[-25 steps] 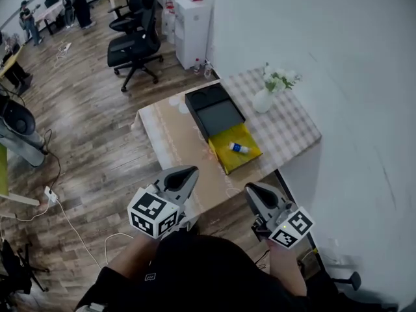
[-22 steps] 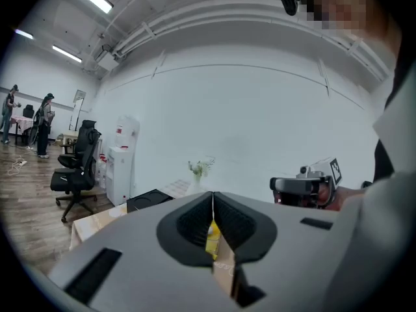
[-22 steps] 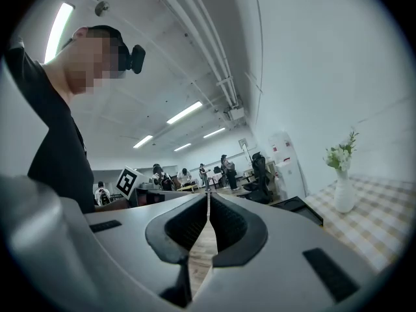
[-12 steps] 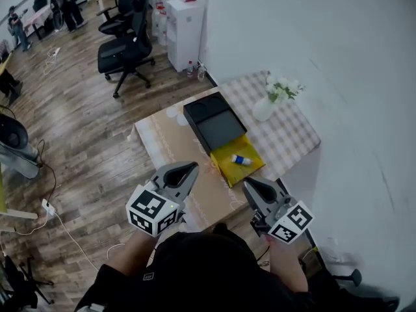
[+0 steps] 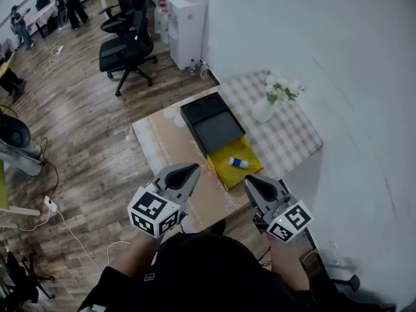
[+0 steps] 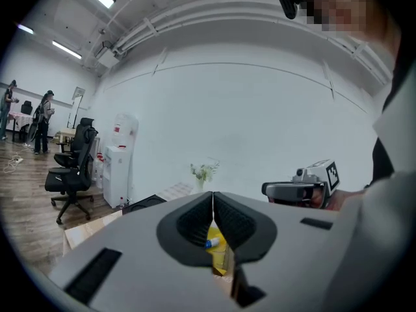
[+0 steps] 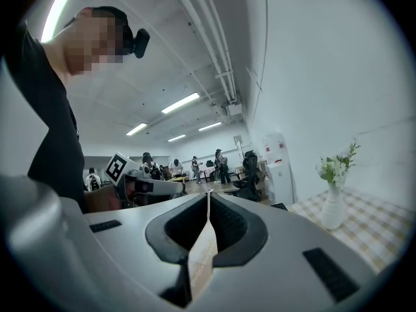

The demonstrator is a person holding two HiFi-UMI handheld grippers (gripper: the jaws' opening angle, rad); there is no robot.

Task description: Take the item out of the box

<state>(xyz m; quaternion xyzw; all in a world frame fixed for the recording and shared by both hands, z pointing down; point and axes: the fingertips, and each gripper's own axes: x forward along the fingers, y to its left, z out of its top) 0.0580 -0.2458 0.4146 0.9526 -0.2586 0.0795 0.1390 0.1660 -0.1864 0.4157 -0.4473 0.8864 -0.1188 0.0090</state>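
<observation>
At the bottom centre of the head view, the left gripper (image 5: 192,168) and the right gripper (image 5: 249,181) are held side by side, both short of the table's near edge. In the left gripper view the jaws of the left gripper (image 6: 212,197) are seen pressed together at their tips, and nothing is clamped between them. In the right gripper view the jaws of the right gripper (image 7: 208,196) are likewise closed tip to tip and are empty.

Just above the grippers in the frame, the table (image 5: 168,143) is seen with a brown covering on its left part. The yellow box (image 5: 226,173) is set near the table's near edge, at the frame's centre, well apart from both grippers. The item, a small white bottle (image 5: 238,162) with a blue end, is laid on its side inside that box. A black tray (image 5: 211,125) is placed against the box's far side.

To the right, a checked cloth (image 5: 294,135) is spread, and a white vase (image 5: 263,109) of flowers is stood on it. Farther off, toward the upper left, a black office chair (image 5: 127,41) and a white cabinet (image 5: 187,25) are seen on the wooden floor (image 5: 78,129).
</observation>
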